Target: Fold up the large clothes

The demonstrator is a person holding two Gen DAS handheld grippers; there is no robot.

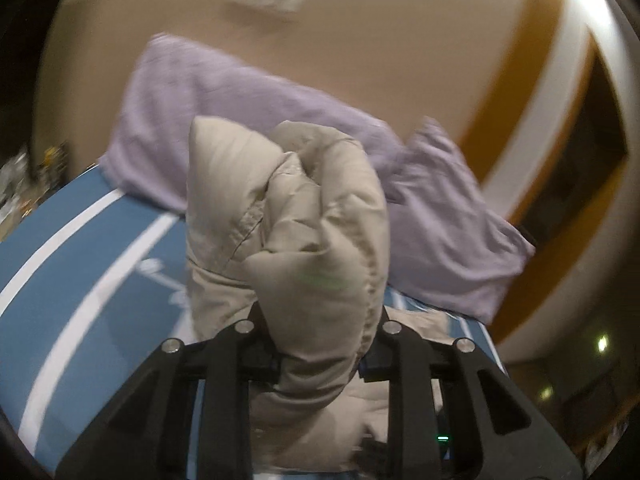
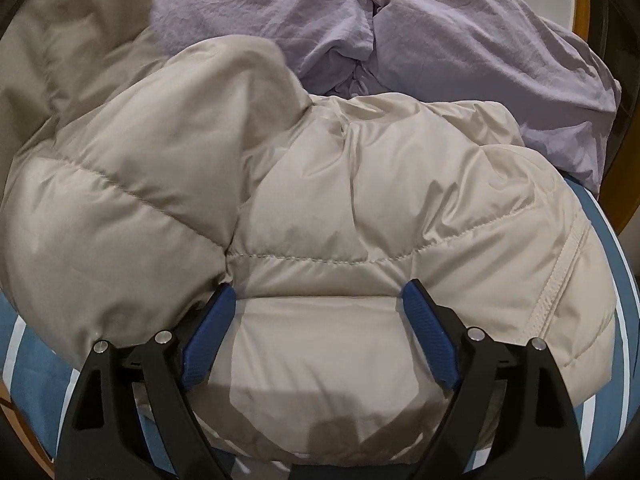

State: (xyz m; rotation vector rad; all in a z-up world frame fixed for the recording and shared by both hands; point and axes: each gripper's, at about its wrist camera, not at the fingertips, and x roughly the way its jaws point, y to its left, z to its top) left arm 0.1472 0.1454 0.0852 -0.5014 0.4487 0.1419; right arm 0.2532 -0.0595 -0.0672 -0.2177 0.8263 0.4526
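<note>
A beige puffer jacket [image 2: 320,208] lies bunched on a blue cloth with white stripes [image 2: 32,364]. My right gripper [image 2: 318,300] is open, its blue pads [image 2: 208,340] spread on either side of a jacket panel and resting against it. My left gripper [image 1: 316,364] is shut on a bunched fold of the beige jacket [image 1: 304,216] and holds it raised above the blue cloth [image 1: 80,280]. The left fingertips are hidden by the fabric.
A lilac garment [image 2: 460,40] lies crumpled beyond the jacket; it also shows in the left wrist view [image 1: 248,120]. A wooden rim with a white band [image 1: 532,120] curves at the right. Tan floor [image 1: 360,32] lies beyond.
</note>
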